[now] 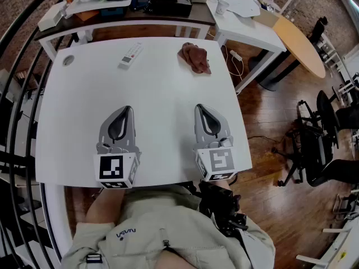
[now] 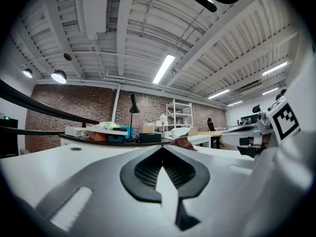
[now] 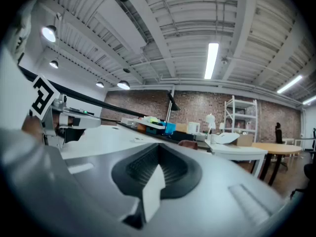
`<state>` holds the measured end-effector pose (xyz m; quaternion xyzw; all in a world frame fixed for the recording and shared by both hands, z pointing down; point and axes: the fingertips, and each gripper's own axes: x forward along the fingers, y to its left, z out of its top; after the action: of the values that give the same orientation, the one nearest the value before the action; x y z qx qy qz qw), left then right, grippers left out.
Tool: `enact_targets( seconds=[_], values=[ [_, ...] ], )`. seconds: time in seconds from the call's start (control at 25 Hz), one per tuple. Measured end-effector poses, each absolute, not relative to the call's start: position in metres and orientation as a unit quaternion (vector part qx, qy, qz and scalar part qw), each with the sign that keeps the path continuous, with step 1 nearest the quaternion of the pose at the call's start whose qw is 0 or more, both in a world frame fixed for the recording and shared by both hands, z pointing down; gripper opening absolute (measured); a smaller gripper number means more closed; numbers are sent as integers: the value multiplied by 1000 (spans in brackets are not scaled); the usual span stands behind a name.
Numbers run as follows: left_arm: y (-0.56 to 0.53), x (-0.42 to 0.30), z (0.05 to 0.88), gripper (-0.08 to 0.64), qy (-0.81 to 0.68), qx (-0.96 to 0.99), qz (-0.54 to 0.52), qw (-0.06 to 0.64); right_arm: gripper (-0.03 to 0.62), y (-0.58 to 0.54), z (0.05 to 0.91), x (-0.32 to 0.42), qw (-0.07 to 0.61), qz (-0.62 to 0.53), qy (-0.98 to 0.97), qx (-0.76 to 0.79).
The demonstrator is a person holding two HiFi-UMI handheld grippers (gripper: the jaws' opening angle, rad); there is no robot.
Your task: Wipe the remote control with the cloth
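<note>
While they sit at the near edge of the white counter (image 1: 157, 94), I see the left hand-held gripper (image 1: 125, 111) and the right hand-held gripper (image 1: 199, 109) with jaws fully together, holding nothing. The remote control (image 1: 130, 55) lies at the far side, left of the crumpled cloth (image 1: 194, 58), well apart from both.

Nothing legible — only a small blurred logo (image 1: 126, 235) on the person's jacket (image 1: 185, 228)
</note>
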<state>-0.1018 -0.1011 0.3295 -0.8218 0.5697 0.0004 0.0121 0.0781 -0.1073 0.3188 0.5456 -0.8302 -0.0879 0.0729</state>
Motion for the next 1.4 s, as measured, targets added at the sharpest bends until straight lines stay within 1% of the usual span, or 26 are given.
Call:
enact_targets(
  seconds=[0.24,0.52,0.6,0.64,0.68,0.84,0.96,1.12,1.28,1.4],
  values=[
    [-99,-100,330,3,565,-825,-4,16,3,-104,319,79,67,-88,-830,547],
    [-104,-96,306,5,550,-834,-4,45,5,-110,296,80,62,-137,-825,545],
    [-111,-97,294,60,542,-839,-1,49,5,-115,280,82,53,-152,-825,542],
    [-114,-99,286,78,540,-840,2,53,20,-117,272,83,50,-159,-825,540],
    [-117,-100,277,92,540,-840,6,59,53,-120,264,85,47,-166,-825,539],
    [-129,-104,243,126,539,-837,16,91,125,-135,232,94,40,-191,-820,538],
    [-144,-107,221,147,538,-836,19,106,149,-156,216,99,41,-201,-818,537],
    [-168,-110,197,196,540,-834,20,111,187,-185,200,106,54,-206,-817,535],
    [-201,-120,189,236,548,-831,17,94,218,-217,186,107,58,-198,-823,530],
    [-230,-127,192,293,557,-827,3,76,252,-247,186,110,74,-180,-827,527]
  ],
)
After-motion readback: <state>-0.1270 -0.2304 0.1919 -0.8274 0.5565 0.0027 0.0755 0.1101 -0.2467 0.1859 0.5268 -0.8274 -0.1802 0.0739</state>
